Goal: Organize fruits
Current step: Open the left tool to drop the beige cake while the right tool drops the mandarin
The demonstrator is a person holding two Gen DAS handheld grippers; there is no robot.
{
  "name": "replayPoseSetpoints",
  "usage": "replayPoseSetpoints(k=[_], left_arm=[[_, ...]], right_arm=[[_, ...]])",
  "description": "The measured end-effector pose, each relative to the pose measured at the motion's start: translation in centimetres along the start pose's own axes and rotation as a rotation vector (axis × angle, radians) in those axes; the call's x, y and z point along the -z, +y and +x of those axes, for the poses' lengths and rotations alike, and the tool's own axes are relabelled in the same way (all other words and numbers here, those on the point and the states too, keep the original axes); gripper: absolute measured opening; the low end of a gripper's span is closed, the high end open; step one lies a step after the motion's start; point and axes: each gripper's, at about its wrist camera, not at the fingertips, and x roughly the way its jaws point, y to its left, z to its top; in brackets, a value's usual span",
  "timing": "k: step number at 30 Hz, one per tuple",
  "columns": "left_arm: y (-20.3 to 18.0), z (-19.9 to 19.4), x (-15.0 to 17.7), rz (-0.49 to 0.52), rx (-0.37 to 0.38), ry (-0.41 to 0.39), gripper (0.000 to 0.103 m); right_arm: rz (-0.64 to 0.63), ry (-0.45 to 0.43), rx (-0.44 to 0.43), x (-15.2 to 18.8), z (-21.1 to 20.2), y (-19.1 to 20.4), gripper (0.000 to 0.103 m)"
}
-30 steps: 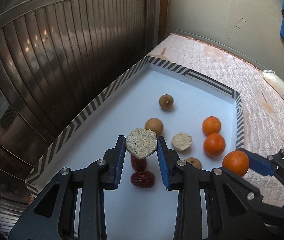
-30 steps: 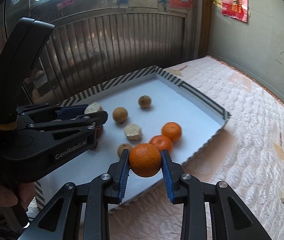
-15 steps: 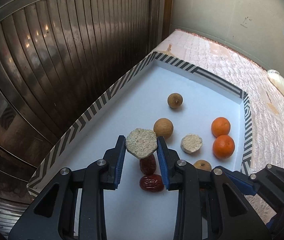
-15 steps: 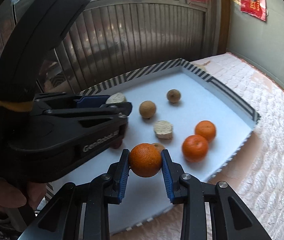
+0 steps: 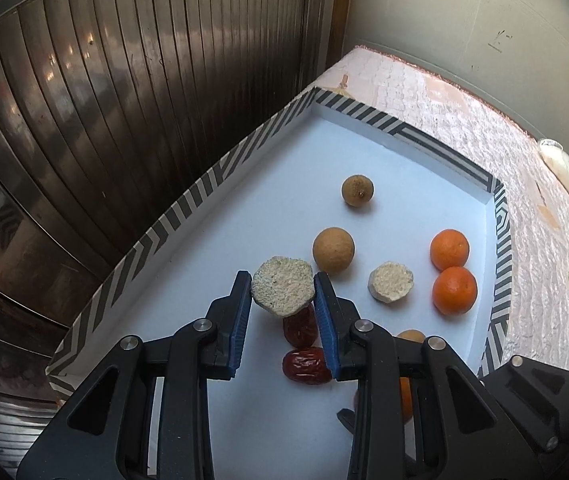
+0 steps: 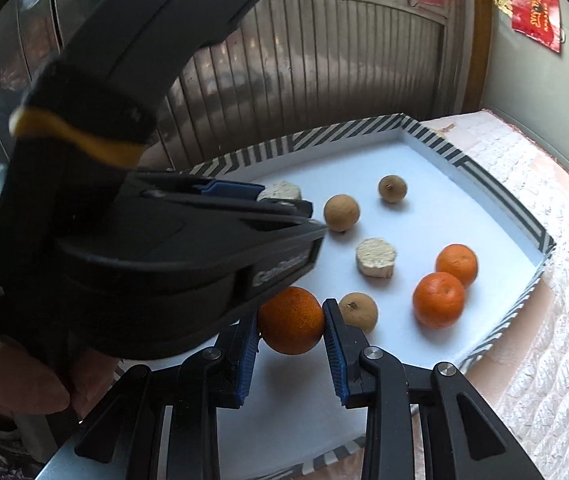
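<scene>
My left gripper is shut on a pale beige fruit slice, held above a white tray with a striped rim. My right gripper is shut on an orange over the tray's near part, just below the left gripper body. On the tray lie two oranges, a second beige slice, brown round fruits, and two red dates. A third brown fruit lies right of the held orange.
A ribbed metal shutter stands along the tray's left side. The tray rests on a quilted pink mattress against a grey wall. A pale bag lies at the far right.
My right gripper has moved left with the orange, from beyond the tray's right edge to over the tray, beneath the left gripper. The left gripper still holds the slice, a little farther left.
</scene>
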Motion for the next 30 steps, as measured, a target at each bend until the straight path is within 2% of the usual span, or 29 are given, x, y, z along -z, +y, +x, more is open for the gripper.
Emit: replayPoseSetpoints(k=[6, 7, 11, 16, 21, 30], left_arm=[[0.3, 0.5, -0.2, -0.017, 0.004, 0.023, 0.032], [0.3, 0.6, -0.2, -0.019, 0.004, 0.026, 0.035], [0.5, 0.2, -0.4, -0.03, 0.008, 0.003, 0.061], [0.3, -0.2, -0.3, -0.03, -0.013, -0.011, 0.062], [-1.0, -1.5, -0.4, -0.025, -0.02, -0.058, 0.062], [-7.5, -3.2, -0.6, 0.09, 0.059, -0.102, 0.062]], right_arm=[[-0.002, 0.033, 0.001, 0.4, 1.1, -0.1, 0.03], [0.0, 0.028, 0.001, 0.4, 1.1, -0.1, 0.03], [0.018, 0.005, -0.007, 0.4, 0.3, -0.5, 0.03], [0.042, -0.034, -0.017, 0.7, -1.5, -1.3, 0.031], [0.068, -0.069, 0.031, 1.3, -3.7, -2.9, 0.035], [0.173, -0.098, 0.154, 4.2, -7.8, -7.7, 0.036]])
